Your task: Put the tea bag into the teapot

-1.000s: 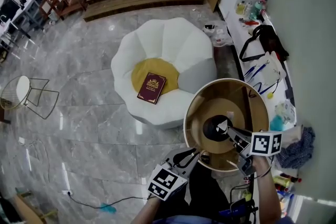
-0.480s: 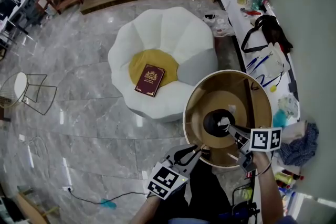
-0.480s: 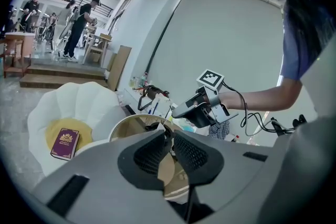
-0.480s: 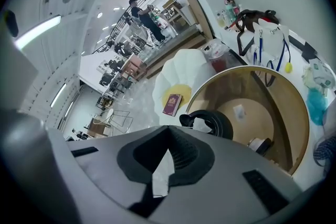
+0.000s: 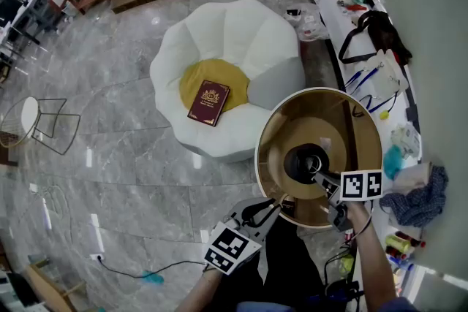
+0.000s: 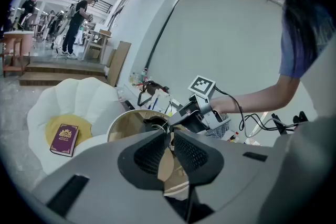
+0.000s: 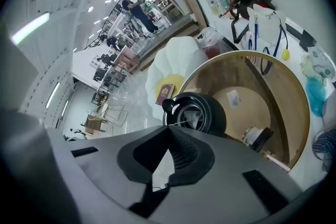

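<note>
A black teapot [image 5: 300, 159] [image 7: 210, 113] stands with its lid off on the round wooden table [image 5: 325, 120]. My right gripper [image 5: 316, 172] [image 7: 169, 129] hovers at the pot's near side, shut on the thin string of the tea bag [image 7: 195, 119]. The pale, pyramid-shaped bag hangs in the pot's mouth. My left gripper [image 5: 276, 207] [image 6: 170, 132] is held at the table's near edge, shut with nothing in it. It points at the teapot [image 6: 152, 123].
A small paper slip [image 7: 233, 98] and a small black-and-white object [image 7: 257, 137] lie on the table beyond the pot. A white petal-shaped seat [image 5: 234, 55] holds a maroon book [image 5: 209, 102]. The cluttered counter [image 5: 380, 77] runs along the right wall.
The right gripper has crept slightly closer over the teapot, with the tea bag still on its string. The left gripper has hardly moved.
</note>
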Motion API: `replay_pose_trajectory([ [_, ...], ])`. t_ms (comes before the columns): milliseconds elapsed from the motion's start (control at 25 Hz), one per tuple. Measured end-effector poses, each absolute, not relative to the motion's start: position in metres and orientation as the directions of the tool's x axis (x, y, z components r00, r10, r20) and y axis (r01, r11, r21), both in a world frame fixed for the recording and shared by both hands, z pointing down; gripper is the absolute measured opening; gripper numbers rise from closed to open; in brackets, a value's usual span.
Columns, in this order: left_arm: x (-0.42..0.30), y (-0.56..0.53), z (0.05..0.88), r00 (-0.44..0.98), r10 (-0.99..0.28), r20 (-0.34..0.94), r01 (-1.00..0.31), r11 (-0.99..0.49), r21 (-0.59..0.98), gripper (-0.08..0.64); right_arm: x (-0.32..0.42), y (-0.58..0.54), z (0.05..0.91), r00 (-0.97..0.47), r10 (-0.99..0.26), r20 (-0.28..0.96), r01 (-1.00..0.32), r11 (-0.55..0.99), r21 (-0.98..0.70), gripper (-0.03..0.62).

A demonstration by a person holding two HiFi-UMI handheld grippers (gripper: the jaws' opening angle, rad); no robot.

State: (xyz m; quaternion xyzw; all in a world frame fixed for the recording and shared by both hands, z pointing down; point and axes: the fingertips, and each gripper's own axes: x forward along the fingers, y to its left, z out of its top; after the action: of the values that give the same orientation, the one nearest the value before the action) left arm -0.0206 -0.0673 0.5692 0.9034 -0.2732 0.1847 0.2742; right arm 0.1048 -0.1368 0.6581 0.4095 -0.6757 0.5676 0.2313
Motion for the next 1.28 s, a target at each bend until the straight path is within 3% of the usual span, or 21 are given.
replay_pose_trajectory([
  [480, -0.011, -0.061, 0.577, 0.78, -0.372, 0.504, -0.592, -0.702, 0.396, 0.052, 0.109, -0.087, 0.709, -0.543, -0.163, 0.824, -0.836, 0.011, -0.549, 0.014],
  [760, -0.008, -0.06, 0.585, 0.774, -0.362, 0.519, -0.594, -0.698, 0.399, 0.052, 0.121, -0.09, 0.736, -0.488, -0.209, 0.847, -0.866, -0.002, -0.499, 0.015],
  [1280, -0.002, -0.066, 0.589, 0.772, -0.358, 0.525, -0.595, -0.697, 0.4, 0.052, 0.118, -0.091, 0.723, -0.56, -0.248, 0.791, -0.821, 0.035, -0.57, 0.017],
])
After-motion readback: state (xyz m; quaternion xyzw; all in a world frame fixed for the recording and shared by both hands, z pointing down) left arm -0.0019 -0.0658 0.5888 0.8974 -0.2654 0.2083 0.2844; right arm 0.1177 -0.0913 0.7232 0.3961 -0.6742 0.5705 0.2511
